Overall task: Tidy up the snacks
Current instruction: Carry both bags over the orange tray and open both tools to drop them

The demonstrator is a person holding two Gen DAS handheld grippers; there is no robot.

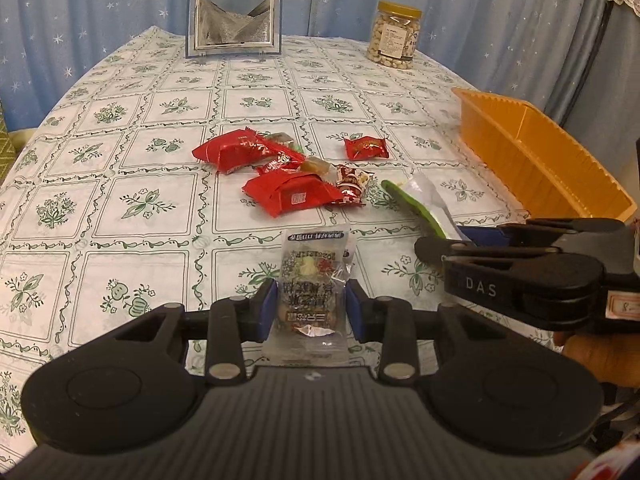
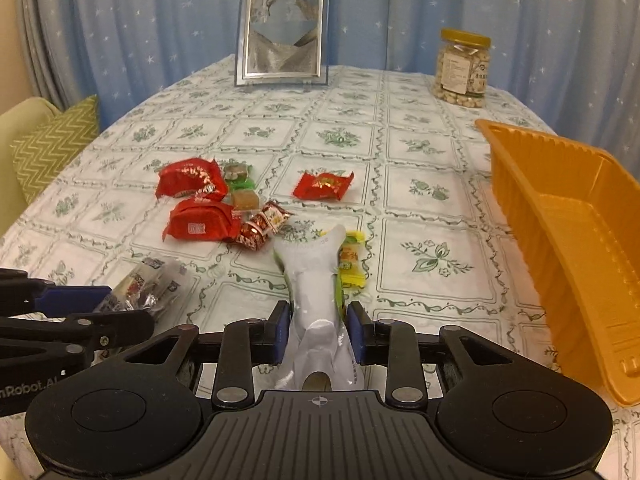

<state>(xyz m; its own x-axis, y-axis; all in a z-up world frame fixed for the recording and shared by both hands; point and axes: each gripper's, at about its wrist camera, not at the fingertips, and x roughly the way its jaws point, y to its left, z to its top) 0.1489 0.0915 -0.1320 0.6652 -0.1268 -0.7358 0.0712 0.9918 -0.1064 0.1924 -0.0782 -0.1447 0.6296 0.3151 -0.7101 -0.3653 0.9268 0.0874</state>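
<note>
Nearest in the left wrist view, the left tongs (image 1: 311, 304) are closed on a clear snack packet (image 1: 314, 276) with dark printing, its blue pads pressing both sides, the packet sticking out forward over the table (image 1: 120, 208). In the right wrist view, the right tongs (image 2: 318, 328) grip a white and green packet (image 2: 316, 280), squeezed narrow between the pads. A yellow candy (image 2: 352, 266) lies just beside it on the floral cloth. Farther out sits a loose cluster of snacks: two large red packets (image 2: 198, 222), a small red-and-white candy (image 2: 264, 224), a brown caramel-like piece (image 2: 244, 200) and a green one (image 2: 240, 184). A single red packet (image 2: 323, 185) lies apart to their right. The orange tray (image 2: 568, 216) stands at the right edge, holding nothing visible. At the far end are a jar of nuts (image 2: 462, 68) and a framed picture (image 2: 282, 34), before a blue starred curtain (image 2: 120, 20).
</note>
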